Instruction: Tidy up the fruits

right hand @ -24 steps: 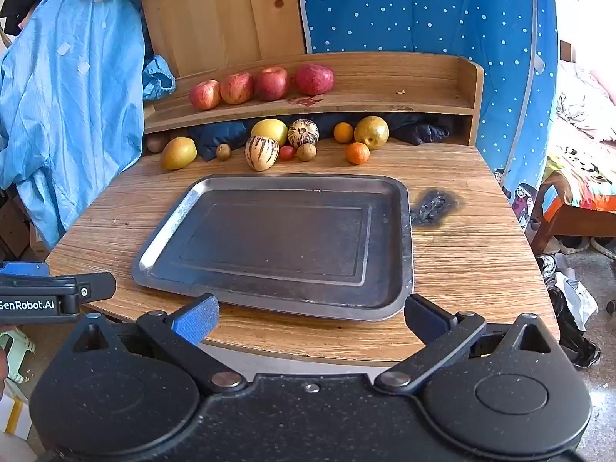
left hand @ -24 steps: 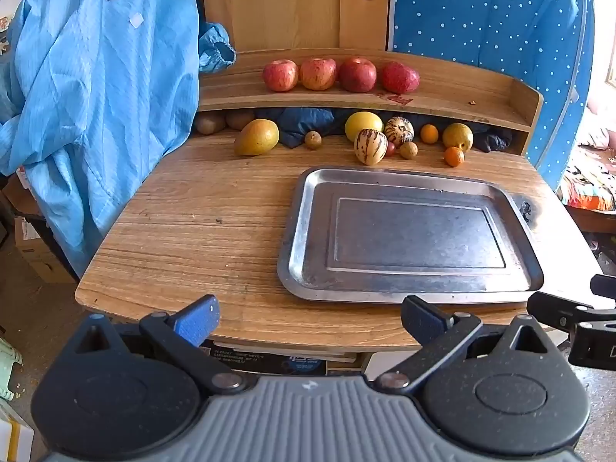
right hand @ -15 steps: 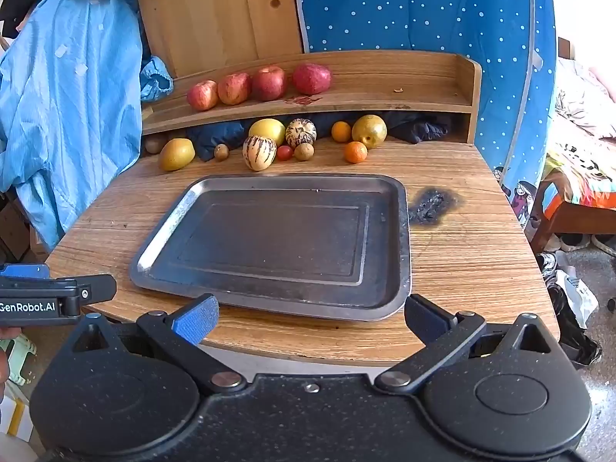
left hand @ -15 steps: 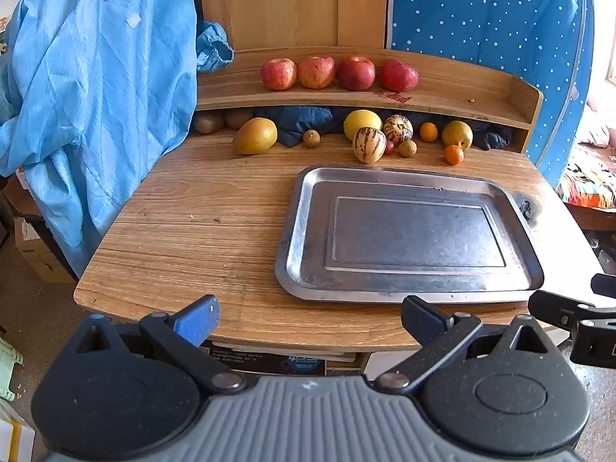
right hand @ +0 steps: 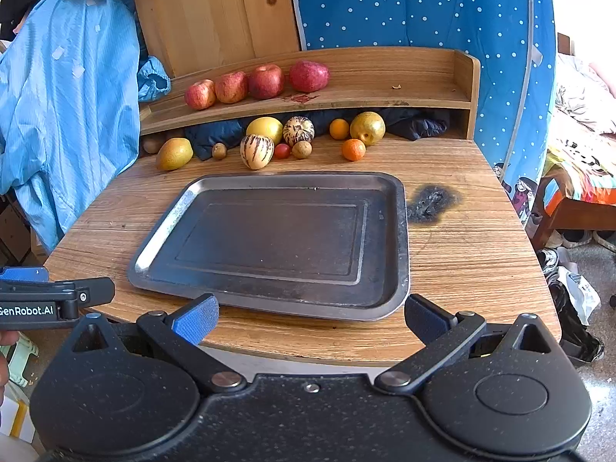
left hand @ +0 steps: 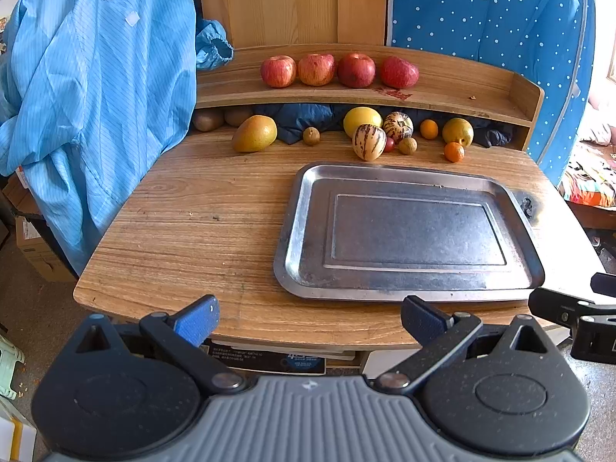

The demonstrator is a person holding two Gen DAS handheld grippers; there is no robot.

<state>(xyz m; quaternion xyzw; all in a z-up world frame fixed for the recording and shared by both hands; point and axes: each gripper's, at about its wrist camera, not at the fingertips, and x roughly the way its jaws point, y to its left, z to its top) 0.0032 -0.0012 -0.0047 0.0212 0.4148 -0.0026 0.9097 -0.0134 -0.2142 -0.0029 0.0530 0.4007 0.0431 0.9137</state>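
Black plastic frames fill the bottom of both wrist views. The left gripper [left hand: 310, 317] and the right gripper [right hand: 311, 317] both hover level at the near edge of the wooden table [left hand: 200, 231], pointing forward toward the tray, blue-padded fingers [right hand: 195, 319] spread wide apart and holding nothing. In the right wrist view the left gripper's side shows white lettering reading "GenRobot.AI", to the tray's left.

A rectangular metal tray [right hand: 400, 238] lies flat on the table just beyond the grippers, its long axis running left to right, with nothing in it. A black scorch mark [right hand: 433, 200] stains the wood just right of the tray's far corner.

Beyond the tray's far edge, loose fruit sits in a rough row across the table: a striped melon [left hand: 369, 141] nearest the tray, upright; a small red tomato [right hand: 282, 151] just beside it; a second striped melon [left hand: 397, 126] behind; a yellow round fruit [left hand: 362, 120]; two small oranges [left hand: 454, 151]; a yellow-green pear [left hand: 457, 131]; and, farther left, a mango [left hand: 255, 133] lying with its long axis left to right.

Above these, beyond the tray, four red apples [left hand: 317, 70] line a raised wooden shelf [left hand: 462, 96] side by side. A blue garment [left hand: 96, 77] hangs left of the tray.
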